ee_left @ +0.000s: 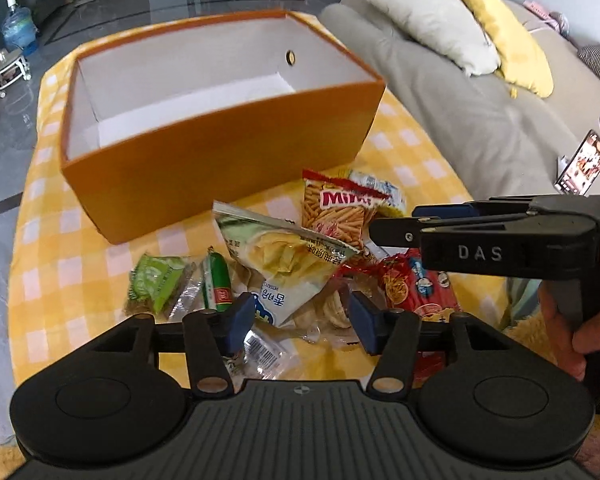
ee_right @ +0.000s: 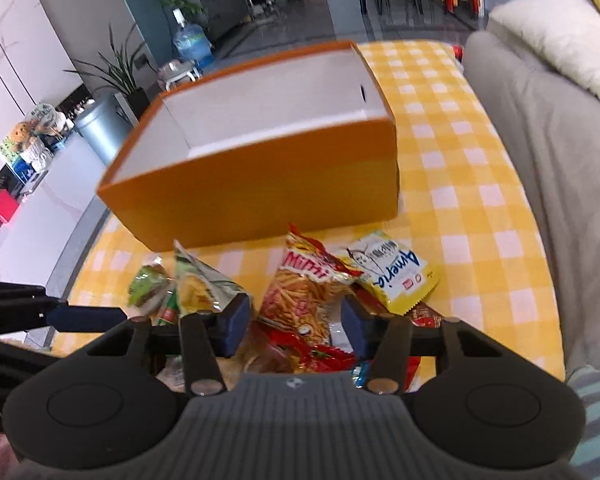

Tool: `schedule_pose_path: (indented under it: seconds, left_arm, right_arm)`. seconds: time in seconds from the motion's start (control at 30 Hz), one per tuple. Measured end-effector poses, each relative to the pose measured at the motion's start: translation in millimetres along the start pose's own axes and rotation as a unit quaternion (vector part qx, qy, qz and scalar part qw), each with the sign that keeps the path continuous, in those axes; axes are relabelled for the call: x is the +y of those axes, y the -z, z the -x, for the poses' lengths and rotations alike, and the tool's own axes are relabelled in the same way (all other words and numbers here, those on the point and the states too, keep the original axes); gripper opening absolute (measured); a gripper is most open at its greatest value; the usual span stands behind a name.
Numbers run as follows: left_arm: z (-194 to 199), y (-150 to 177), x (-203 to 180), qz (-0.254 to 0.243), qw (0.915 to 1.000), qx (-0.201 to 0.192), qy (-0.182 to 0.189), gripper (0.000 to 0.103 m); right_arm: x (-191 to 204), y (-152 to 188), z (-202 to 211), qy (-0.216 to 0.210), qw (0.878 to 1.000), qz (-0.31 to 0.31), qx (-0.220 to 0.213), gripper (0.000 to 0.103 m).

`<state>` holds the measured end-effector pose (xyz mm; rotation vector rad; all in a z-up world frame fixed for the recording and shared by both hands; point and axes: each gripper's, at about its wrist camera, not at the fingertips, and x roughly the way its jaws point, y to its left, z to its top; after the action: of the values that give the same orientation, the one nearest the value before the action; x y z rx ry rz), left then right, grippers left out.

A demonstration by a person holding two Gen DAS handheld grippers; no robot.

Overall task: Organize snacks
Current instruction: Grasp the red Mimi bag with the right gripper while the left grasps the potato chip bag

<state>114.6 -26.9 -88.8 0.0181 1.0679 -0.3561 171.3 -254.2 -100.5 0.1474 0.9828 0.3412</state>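
Note:
An empty orange box [ee_left: 220,160] [ee_right: 260,184] with a white inside stands on the yellow checked tablecloth [ee_left: 72,264]. In front of it lies a heap of snacks: a white-green chip bag [ee_left: 284,256] [ee_right: 196,288], a red Mimi stick bag [ee_left: 340,208] [ee_right: 300,288], a yellow packet [ee_right: 392,276], a green packet [ee_left: 156,280], a green sausage [ee_left: 216,280] and a red packet [ee_left: 420,284]. My left gripper [ee_left: 302,322] hangs open just over the chip bag's lower end. Over the Mimi bag my right gripper [ee_right: 296,322] [ee_left: 392,220] is open too, its pads clear of the wrapper.
A grey sofa [ee_left: 460,112] with beige and yellow cushions runs along the table's right edge. A phone [ee_left: 580,168] leans there on a stand. A person's hand [ee_left: 572,328] holds the right gripper. Past the table's far edge are a tiled floor and a water bottle [ee_left: 18,28].

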Motion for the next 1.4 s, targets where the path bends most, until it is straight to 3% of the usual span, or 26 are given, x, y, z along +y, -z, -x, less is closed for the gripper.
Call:
schedule_pose_path:
  seconds: [0.1, 0.6, 0.77, 0.87, 1.13, 1.4]
  left_arm:
    - [-12.3, -1.1, -4.2, -0.014, 0.9998, 0.005, -0.012, 0.066]
    - [-48.6, -7.2, -13.2, -0.049, 0.9963, -0.006, -0.069, 0.067]
    - [-51.3, -6.2, -13.8, -0.048, 0.9968, -0.004, -0.064, 0.052]
    - [-51.6, -5.6, -12.9, -0.045, 0.9970, -0.004, -0.063, 0.047]
    - [-42.6, -3.2, -10.5, -0.032, 0.9970, -0.021, -0.066, 0.045]
    - [-19.6, -5.9, -10.4, -0.021, 0.9962, -0.053, -0.065, 0.044]
  right_arm:
    - [-6.7, -1.7, -16.1, -0.009, 1.000, -0.015, 0.017, 0.040]
    - [-5.9, 2.5, -61.3, -0.014, 0.999, -0.030, 0.039, 0.039]
    - [-7.7, 5.2, -65.5, -0.016, 0.998, -0.034, 0.043, 0.030]
    - [-5.6, 5.8, -65.7, -0.014, 0.999, -0.023, 0.040, 0.026]
    - [-2.6, 7.1, -59.7, -0.010, 1.000, -0.006, 0.027, 0.012]
    - [11.4, 3.8, -39.3, 0.007, 0.999, 0.044, -0.014, 0.009]
